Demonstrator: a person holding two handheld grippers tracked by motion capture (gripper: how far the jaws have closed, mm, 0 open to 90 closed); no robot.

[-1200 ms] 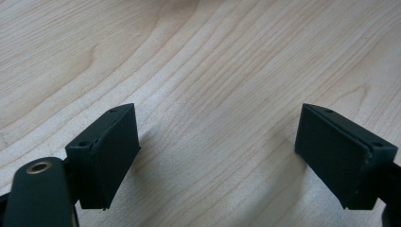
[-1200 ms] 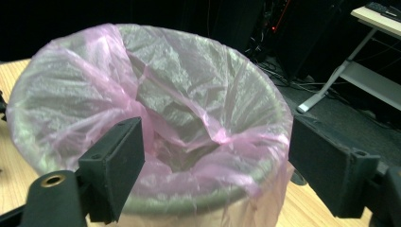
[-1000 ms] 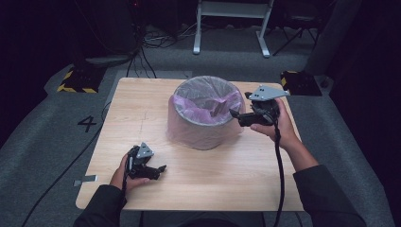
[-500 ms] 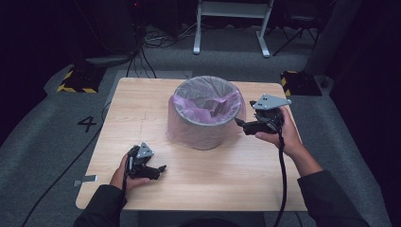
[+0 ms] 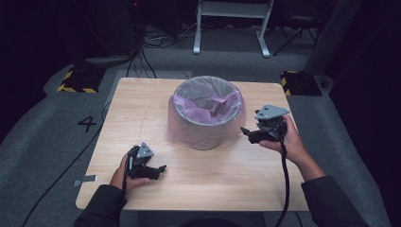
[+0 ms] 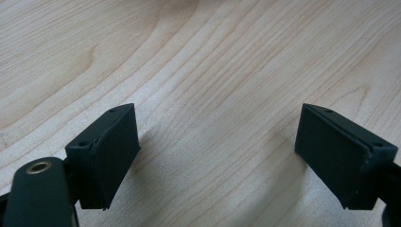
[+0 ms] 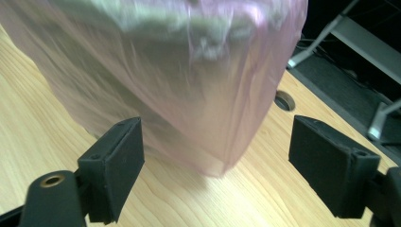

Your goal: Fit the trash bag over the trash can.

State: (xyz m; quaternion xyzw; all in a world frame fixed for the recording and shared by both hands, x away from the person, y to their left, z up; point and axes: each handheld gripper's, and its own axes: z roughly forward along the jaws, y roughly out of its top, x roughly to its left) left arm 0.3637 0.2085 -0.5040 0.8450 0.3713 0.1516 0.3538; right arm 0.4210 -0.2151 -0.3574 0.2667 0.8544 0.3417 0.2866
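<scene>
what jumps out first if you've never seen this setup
The round bin lined with a pink plastic bag stands mid-table and draws the eye. The right gripper hangs open just beside its right wall, the bag looming before its jaws. The left gripper rests open on the bare wooden table, near its front-left edge.

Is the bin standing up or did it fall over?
Standing up. The bin sits flat on the table, its open top facing up, pink bag folded over the rim.

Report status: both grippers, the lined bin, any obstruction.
Left gripper open, low over bare table. Right gripper open, beside the bin, not touching. Pink liner over the rim. Nothing between.
</scene>
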